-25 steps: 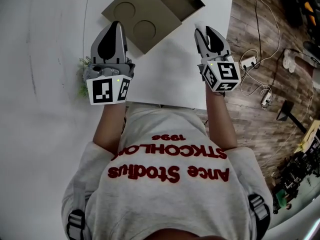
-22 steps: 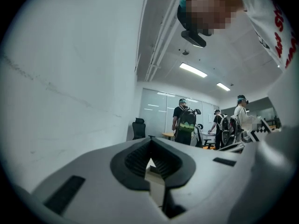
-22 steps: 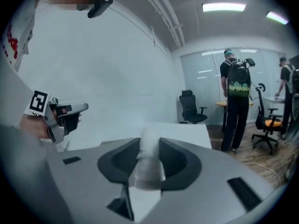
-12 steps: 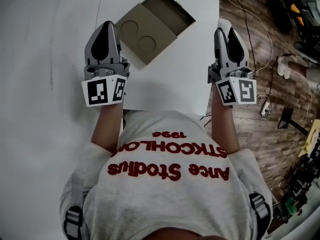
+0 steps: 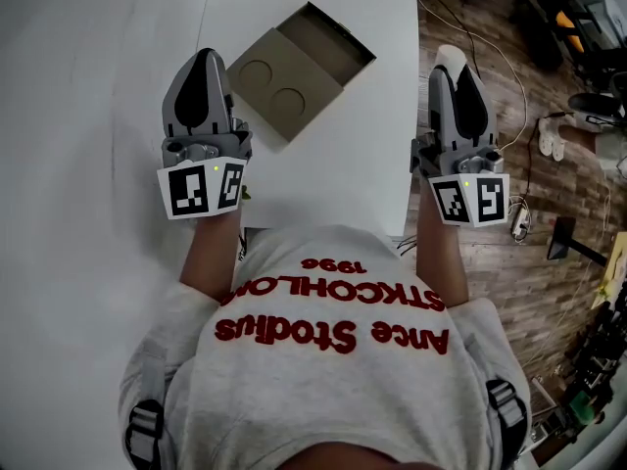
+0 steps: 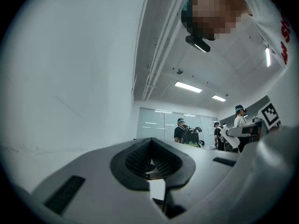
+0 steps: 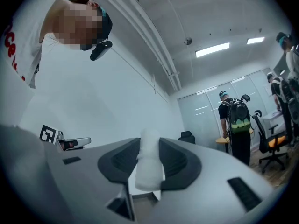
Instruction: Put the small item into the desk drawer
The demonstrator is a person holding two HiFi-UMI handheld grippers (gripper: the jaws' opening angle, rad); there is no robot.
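My right gripper (image 7: 149, 146) is shut on a small white item (image 7: 150, 164), a soft roll that stands up between the dark pads. In the head view this gripper (image 5: 453, 59) hangs just past the white desk's (image 5: 343, 155) right edge, over the wooden floor, with the white item (image 5: 448, 54) at its tip. My left gripper (image 5: 204, 62) is over the desk's left part, and its jaws (image 6: 150, 146) are together with nothing between them. Both grippers point up and away from me. No drawer shows in any view.
An open brown cardboard box (image 5: 294, 67) with two round recesses lies on the desk between the grippers. Cables and a power strip (image 5: 519, 213) lie on the floor at right. Several people and an office chair (image 7: 273, 141) are in the room beyond.
My right gripper has swung right with the white item, from over the desk to past its right edge. The left gripper has shifted only slightly.
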